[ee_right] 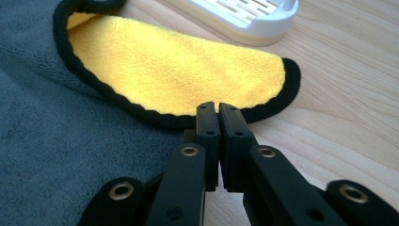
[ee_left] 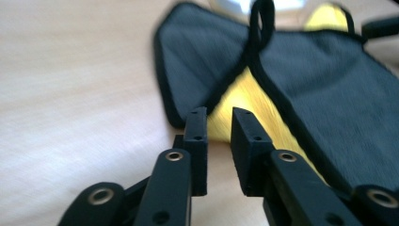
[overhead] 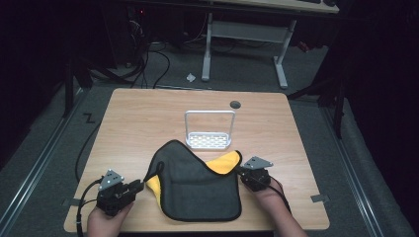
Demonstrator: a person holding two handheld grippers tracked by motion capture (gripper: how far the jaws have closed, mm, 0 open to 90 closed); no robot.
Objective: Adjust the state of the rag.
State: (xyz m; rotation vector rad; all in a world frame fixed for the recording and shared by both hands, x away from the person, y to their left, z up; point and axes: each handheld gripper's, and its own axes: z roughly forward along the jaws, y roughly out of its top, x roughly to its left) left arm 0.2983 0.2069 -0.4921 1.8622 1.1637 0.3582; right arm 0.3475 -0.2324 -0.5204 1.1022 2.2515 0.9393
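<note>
High view: the grey microfibre cloth with yellow underside and black piping (overhead: 200, 182) lies on the wooden desk (overhead: 148, 113) between both tongs, long axis running away from the person; left tongs (overhead: 140, 185) just off its edge, right tongs (overhead: 240, 172) touching.

Left gripper view: jaws slightly parted, empty; the cloth's yellow fold just ahead.

Right gripper view: jaws pressed together at the piping; whether they pinch it, I cannot tell.

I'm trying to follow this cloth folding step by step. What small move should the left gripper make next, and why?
Probably ease the left gripper back from the cloth. Its jaws stand apart with nothing pressed between them, the yellow underside just ahead, so that corner looks released. The right gripper is shut at the black hem.
</note>
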